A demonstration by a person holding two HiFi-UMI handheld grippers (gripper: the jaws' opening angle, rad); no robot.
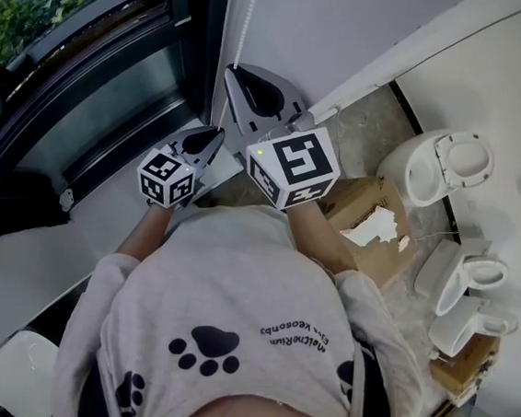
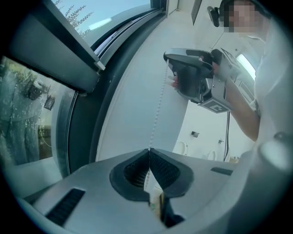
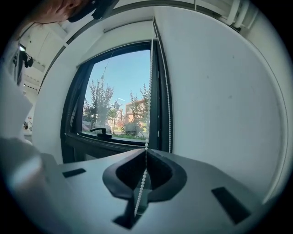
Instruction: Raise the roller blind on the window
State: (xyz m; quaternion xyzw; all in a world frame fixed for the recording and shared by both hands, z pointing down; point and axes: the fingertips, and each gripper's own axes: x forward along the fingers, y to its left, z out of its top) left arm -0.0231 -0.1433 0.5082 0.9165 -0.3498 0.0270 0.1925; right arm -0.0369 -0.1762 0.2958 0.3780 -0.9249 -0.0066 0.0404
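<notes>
The blind's white bead chain hangs beside the dark-framed window. My right gripper is shut on one strand of it, the beads running between its pads and up along the frame. A second strand hangs free just to the right. My left gripper sits lower and is shut on the same chain, which rises from its jaws to the right gripper above. The window pane shows uncovered; the blind itself is not clearly seen.
A white wall stands right of the window. On the floor at the right are a torn cardboard box and several white toilets. The window sill lies below my left gripper. My own torso fills the lower view.
</notes>
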